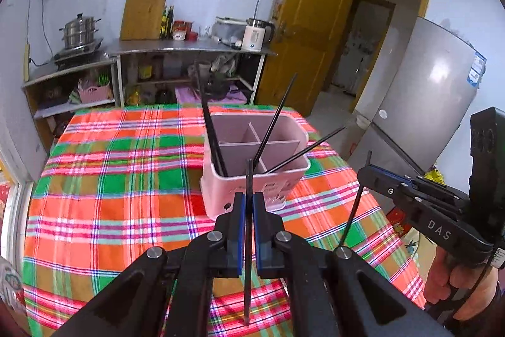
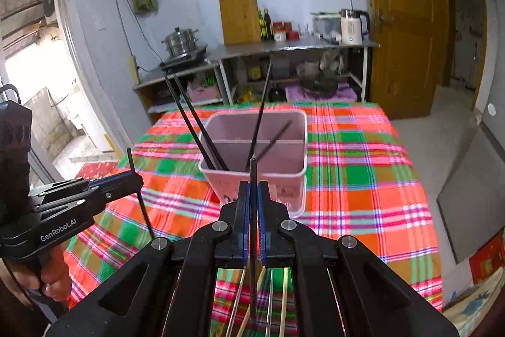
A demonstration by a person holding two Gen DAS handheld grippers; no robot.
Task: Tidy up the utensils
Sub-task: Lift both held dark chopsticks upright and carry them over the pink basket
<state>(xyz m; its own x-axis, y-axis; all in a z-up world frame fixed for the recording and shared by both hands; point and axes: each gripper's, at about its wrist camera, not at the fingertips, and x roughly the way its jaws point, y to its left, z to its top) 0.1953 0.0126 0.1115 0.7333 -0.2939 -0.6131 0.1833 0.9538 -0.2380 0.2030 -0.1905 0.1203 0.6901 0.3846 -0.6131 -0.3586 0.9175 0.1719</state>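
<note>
Chopsticks held upright, tips down, prob for a straight drop into pink utensil caddy (image 1: 255, 169), on plaid tablecloth (image 1: 110, 179), four black sticks already leaning inside. Left gripper (image 1: 249, 204) clenched on black chopstick (image 1: 249, 242), level, just short of caddy. Right gripper (image 2: 253, 195) clamped on 2nd black chopstick (image 2: 252, 229), same pose; light chopsticks (image 2: 274, 305) lying below.

My right gripper (image 2: 251, 195) covers the near ends of the pale chopsticks (image 2: 285, 299) lying on the plaid cloth (image 2: 363, 179), and the bottom edge cuts them off. The pink holder (image 1: 252, 188) has print on its front wall, too small and half hidden behind my left gripper (image 1: 249, 207) to read. Inside it, the lower ends of the black chopsticks (image 1: 214, 135) are out of sight
</note>
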